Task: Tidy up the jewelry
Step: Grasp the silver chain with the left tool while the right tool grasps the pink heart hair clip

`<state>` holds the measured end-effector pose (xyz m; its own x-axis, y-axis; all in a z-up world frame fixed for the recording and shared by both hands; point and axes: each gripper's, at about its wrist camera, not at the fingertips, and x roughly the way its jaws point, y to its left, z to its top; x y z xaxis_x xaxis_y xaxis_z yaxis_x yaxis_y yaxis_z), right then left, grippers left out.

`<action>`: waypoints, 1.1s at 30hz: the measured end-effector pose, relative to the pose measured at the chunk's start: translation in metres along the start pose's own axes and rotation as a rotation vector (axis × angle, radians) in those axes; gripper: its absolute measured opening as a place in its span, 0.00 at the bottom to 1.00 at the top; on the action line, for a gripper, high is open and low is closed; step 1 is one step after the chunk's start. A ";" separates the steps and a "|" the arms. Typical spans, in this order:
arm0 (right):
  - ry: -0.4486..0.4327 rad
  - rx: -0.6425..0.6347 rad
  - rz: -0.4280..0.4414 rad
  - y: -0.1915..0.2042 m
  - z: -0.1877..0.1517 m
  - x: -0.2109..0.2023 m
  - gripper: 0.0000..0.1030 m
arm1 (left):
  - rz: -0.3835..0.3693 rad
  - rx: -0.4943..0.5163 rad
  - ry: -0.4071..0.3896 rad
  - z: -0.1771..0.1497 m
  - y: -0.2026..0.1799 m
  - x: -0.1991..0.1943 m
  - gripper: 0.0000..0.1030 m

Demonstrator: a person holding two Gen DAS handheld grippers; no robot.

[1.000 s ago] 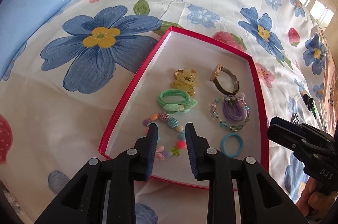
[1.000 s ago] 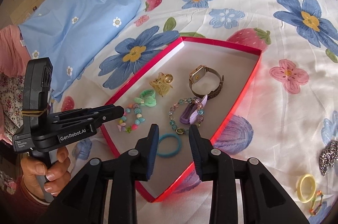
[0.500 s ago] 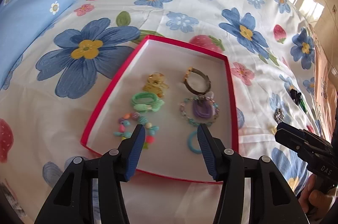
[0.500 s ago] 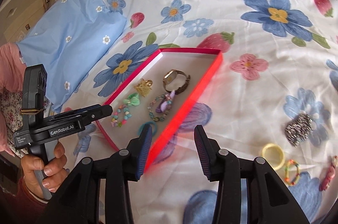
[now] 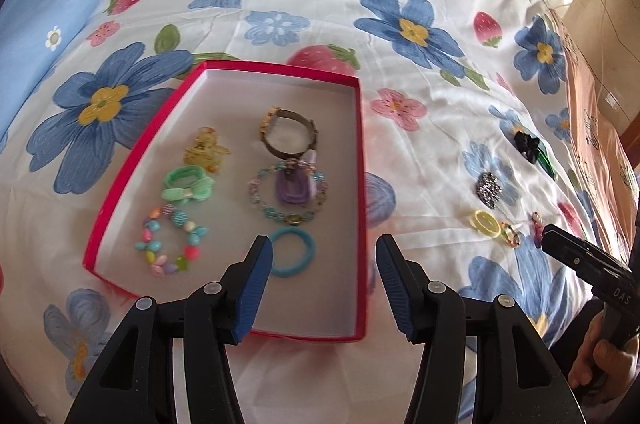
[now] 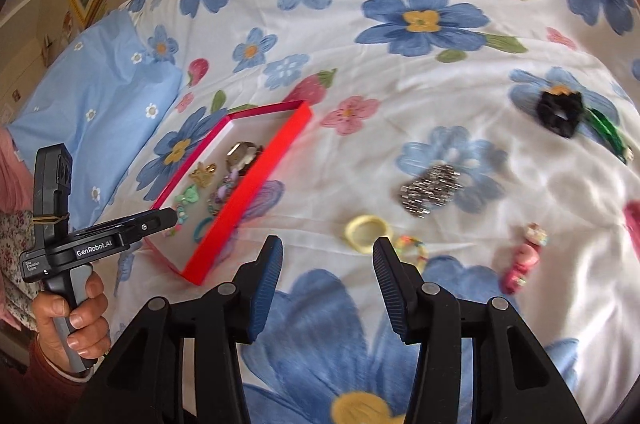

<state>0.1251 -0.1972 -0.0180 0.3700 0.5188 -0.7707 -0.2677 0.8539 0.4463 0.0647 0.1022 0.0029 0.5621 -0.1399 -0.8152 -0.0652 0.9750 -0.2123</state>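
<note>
Right tool (image 6: 326, 276) swung off box (image 6: 248, 186); contents half-hidden.

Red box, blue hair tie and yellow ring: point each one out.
red box (image 5: 362, 184), left wrist view, right wall.
blue hair tie (image 5: 306, 251), left wrist view, right side of loop.
yellow ring (image 6: 354, 230), right wrist view, left rim.

"GenRobot.AI" on left tool (image 6: 170, 218)

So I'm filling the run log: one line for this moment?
left gripper: open, empty | right gripper: opening, empty | red cardboard box: seven pieces inside | pale yellow ring: on floral sheet
</note>
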 end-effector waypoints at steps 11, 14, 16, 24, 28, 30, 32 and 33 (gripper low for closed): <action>-0.047 0.123 -0.118 -0.070 -0.018 -0.029 0.49 | -0.031 0.094 0.032 0.015 -0.056 0.025 0.55; -0.045 0.147 -0.144 -0.085 -0.021 -0.030 0.49 | -0.043 0.123 0.039 0.022 -0.074 0.036 0.55; -0.040 0.161 -0.154 -0.093 -0.022 -0.029 0.49 | -0.057 0.152 0.044 0.029 -0.089 0.046 0.57; -0.003 0.174 -0.152 -0.104 -0.021 -0.013 0.50 | -0.100 0.239 0.081 0.050 -0.133 0.093 0.59; 0.016 0.161 -0.160 -0.107 -0.019 0.001 0.51 | -0.111 0.289 0.119 0.059 -0.153 0.124 0.59; 0.013 0.150 -0.174 -0.109 -0.017 0.004 0.47 | -0.114 0.311 0.137 0.062 -0.162 0.139 0.59; 0.017 0.137 -0.202 -0.112 -0.015 0.006 0.36 | -0.121 0.337 0.160 0.065 -0.171 0.155 0.59; 0.020 0.133 -0.215 -0.115 -0.015 0.006 0.25 | -0.122 0.348 0.169 0.067 -0.177 0.162 0.59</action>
<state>0.1450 -0.2927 -0.0807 0.3874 0.3246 -0.8629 -0.0648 0.9432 0.3258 0.2229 -0.0818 -0.0557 0.4033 -0.2563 -0.8784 0.2929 0.9456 -0.1415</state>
